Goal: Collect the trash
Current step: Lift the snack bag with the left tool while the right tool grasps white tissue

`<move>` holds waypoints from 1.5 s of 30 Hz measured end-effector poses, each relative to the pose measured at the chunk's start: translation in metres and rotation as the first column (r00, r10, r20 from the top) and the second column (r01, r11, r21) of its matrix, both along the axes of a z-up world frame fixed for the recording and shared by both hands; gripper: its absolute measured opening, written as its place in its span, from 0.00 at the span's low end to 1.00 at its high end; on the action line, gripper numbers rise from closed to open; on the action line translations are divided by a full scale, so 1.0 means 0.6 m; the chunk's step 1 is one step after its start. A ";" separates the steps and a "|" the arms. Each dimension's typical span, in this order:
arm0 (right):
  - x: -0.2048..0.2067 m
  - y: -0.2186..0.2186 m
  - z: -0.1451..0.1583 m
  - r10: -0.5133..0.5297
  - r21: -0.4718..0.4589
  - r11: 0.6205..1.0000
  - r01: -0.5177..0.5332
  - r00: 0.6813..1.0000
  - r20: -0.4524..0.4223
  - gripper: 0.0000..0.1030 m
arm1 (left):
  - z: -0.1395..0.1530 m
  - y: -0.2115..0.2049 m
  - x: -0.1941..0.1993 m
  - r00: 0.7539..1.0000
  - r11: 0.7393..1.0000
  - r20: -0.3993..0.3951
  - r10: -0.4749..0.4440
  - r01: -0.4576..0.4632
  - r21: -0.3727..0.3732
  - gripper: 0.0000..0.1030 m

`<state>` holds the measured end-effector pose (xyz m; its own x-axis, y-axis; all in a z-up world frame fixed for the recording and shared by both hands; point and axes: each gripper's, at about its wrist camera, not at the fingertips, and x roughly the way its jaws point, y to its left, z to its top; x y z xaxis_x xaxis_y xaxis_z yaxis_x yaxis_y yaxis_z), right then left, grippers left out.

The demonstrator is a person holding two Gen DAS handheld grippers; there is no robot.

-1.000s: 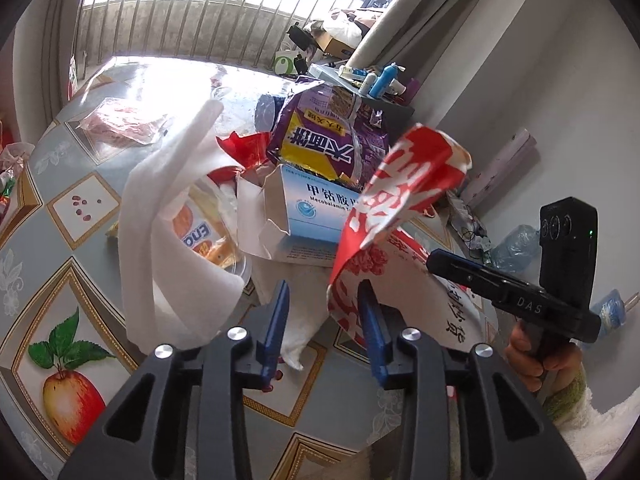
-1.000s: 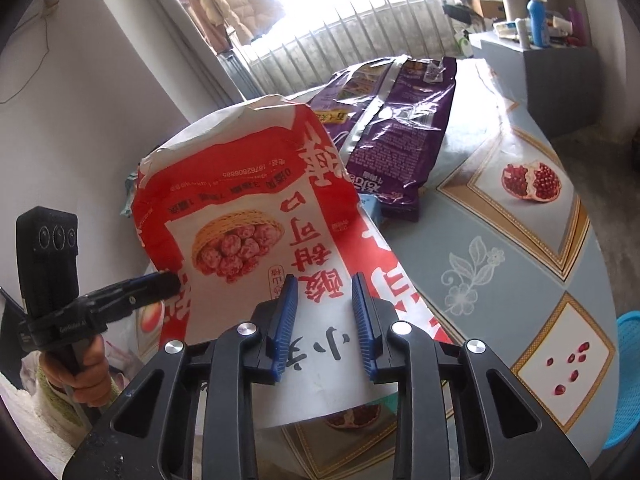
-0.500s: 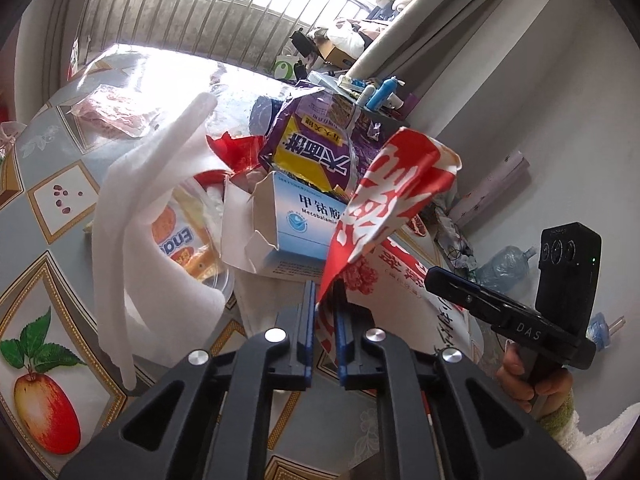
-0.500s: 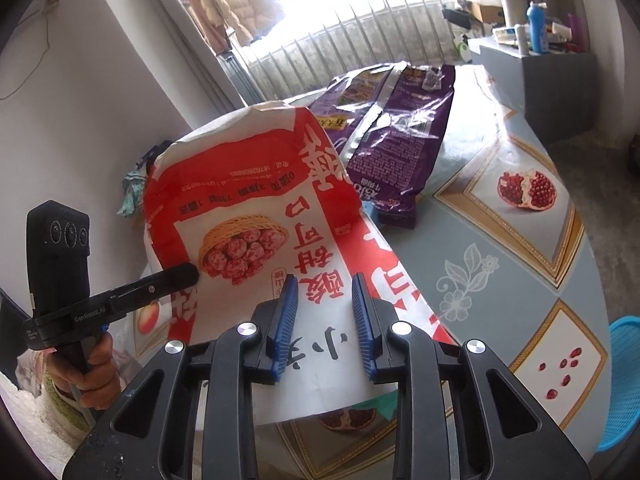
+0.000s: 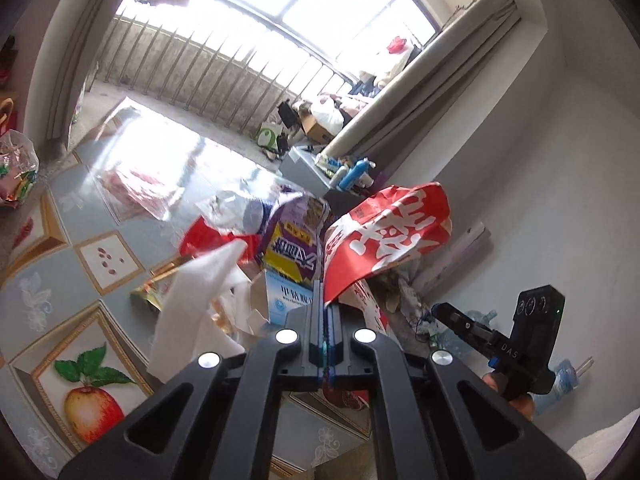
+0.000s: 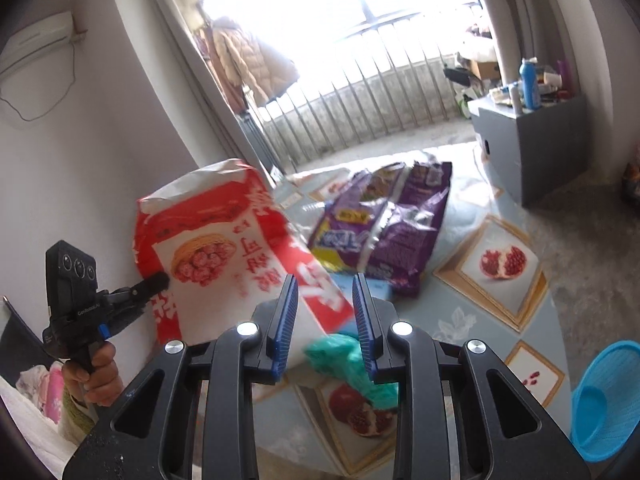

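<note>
A red-and-white snack bag [image 5: 392,232] hangs above the fruit-patterned table [image 5: 52,292]. My left gripper [image 5: 325,296] is shut on its lower edge. From the right wrist the same bag [image 6: 224,256] shows tilted, and the left gripper [image 6: 156,280] pinches its left side. My right gripper [image 6: 325,300] stands partly open; the bag's white lower corner shows between its fingers, and the pads do not press on it. On the table lie a purple packet [image 6: 384,232], a blue-and-white box [image 5: 288,300], a white tissue sheet [image 5: 192,312] and a crumpled teal bag [image 6: 352,364].
A blue plastic basket [image 6: 604,396] sits low beyond the table's right edge. A grey cabinet [image 6: 532,140] with bottles stands at the back right. A railing and bright window close off the far side. A hand [image 6: 96,376] holds the left gripper's handle.
My left gripper has shut on the red bag's edge and lifted it. Both grippers have risen. The bag has slid across between the right fingers, uncovering the teal bag below.
</note>
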<state>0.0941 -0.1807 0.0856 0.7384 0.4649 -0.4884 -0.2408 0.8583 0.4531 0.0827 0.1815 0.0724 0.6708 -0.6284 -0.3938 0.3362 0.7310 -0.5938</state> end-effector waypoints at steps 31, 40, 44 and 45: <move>0.199 0.263 -0.076 0.315 0.133 0.947 -0.291 0.921 -0.228 0.38 | -0.109 0.301 -0.025 0.929 0.940 -0.195 0.314 -0.333 -0.073 0.00; 0.216 0.277 -0.083 0.325 0.164 0.943 -0.289 0.904 -0.276 0.16 | -0.118 0.309 -0.025 0.919 0.933 -0.213 0.332 -0.353 -0.068 0.00; 0.217 0.280 -0.079 0.340 0.184 0.937 -0.297 0.899 -0.276 0.01 | -0.112 0.310 -0.030 0.916 0.930 -0.210 0.341 -0.362 -0.068 0.00; 0.215 0.278 -0.077 0.344 0.192 0.934 -0.300 0.900 -0.267 0.01 | -0.110 0.310 -0.031 0.916 0.929 -0.207 0.343 -0.363 -0.068 0.00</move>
